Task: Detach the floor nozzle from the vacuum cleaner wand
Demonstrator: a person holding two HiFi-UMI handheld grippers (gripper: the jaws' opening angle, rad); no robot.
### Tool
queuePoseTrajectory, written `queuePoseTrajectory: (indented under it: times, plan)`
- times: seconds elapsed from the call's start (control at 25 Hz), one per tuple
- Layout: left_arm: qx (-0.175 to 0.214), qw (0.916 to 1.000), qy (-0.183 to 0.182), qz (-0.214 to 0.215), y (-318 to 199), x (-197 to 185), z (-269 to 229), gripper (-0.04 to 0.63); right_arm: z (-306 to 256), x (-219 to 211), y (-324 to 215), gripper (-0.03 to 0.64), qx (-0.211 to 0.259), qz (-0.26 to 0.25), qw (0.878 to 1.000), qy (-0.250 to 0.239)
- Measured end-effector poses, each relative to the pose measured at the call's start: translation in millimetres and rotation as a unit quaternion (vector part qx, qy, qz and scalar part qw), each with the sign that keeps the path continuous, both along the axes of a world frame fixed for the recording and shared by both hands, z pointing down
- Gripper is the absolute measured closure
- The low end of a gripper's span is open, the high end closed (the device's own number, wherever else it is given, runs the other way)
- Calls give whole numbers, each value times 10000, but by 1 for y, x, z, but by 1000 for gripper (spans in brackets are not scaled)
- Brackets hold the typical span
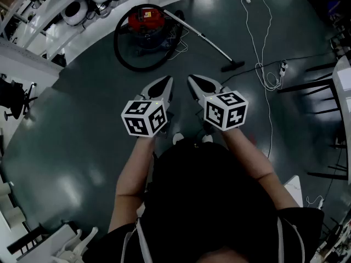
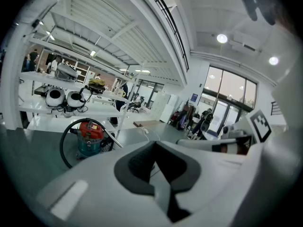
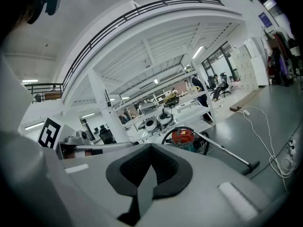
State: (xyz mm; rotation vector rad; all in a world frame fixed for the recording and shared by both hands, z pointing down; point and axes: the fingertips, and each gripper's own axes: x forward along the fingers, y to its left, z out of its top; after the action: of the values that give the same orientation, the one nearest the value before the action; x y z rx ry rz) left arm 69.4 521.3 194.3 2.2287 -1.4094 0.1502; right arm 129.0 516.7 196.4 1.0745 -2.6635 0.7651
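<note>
Distance comes first: the red vacuum cleaner (image 1: pixel 147 22) stands well ahead on the floor, its wand (image 1: pixel 200 36) slanting to the floor nozzle (image 1: pixel 233 66), all out of reach. A white cable (image 1: pixel 270 82) loops just beside the nozzle and could trip feet or get pinched. The 2 tools, left gripper (image 1: pixel 166 82) and right gripper (image 1: pixel 193 81), are pressed together on nothing; pulling 1-handed would likely drag the wand along.

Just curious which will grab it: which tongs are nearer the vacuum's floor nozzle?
The right tongs: the nozzle lies on the floor ahead on their side, farther from the left tongs.
</note>
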Motion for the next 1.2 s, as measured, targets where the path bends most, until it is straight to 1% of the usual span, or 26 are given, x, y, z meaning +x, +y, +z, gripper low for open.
queuePoseTrajectory:
  times: [0.36, 0.44, 0.56, 0.68, 0.88, 1.12, 1.2]
  plan:
    - [-87, 9999, 45, 53, 0, -14, 3, 591, 7, -17, -2, 621, -149, -27, 9999, 15]
    - [-96, 9999, 110, 40, 0, -19, 6, 591, 9, -22, -2, 621, -167, -9, 9999, -17]
    - [-98, 9995, 243, 169, 3, -24, 9, 591, 11, -32, -2, 621, -158, -43, 9999, -8]
    - [-140, 9994, 185, 270, 5, -31, 13, 591, 14, -43, -3, 621, -212, -92, 9997, 51]
    - [-221, 9995, 81, 187, 7, -60, 23, 591, 25, -66, -5, 620, -302, -183, 9994, 66]
    - [-247, 9992, 324, 37, 9, -95, 28, 590, 34, -93, -8, 620, -372, -263, 9988, 173]
    - [-152, 9997, 205, 47, 11, -104, 30, 589, 38, -100, -9, 620, -411, -257, 9986, 221]
